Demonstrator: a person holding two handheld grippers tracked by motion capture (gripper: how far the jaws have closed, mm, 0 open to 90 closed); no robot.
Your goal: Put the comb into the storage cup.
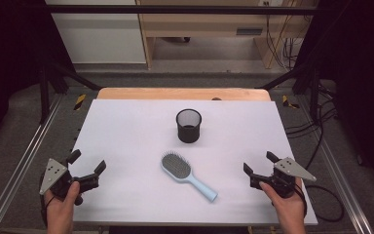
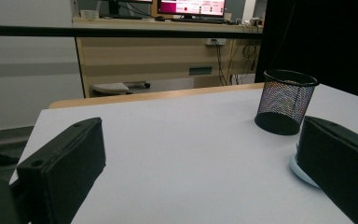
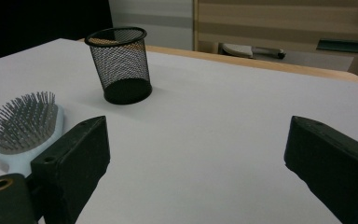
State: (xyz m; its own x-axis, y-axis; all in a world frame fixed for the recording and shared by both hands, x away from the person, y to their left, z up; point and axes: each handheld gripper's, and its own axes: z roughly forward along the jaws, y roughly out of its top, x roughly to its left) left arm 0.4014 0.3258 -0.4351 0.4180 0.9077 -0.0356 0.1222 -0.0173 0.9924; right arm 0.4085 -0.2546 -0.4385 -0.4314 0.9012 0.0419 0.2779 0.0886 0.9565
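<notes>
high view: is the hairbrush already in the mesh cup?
No, the hairbrush lies flat on the white table in front of the black mesh cup, apart from it.

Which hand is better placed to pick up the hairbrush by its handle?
Right, probably. The hairbrush lies with its handle pointing toward the right gripper, which is open and empty. The left gripper, also open, sits nearer the bristle head, farther from the handle's end.

Brush [image 1: 187, 174] in front of cup [image 1: 189, 126].
</notes>
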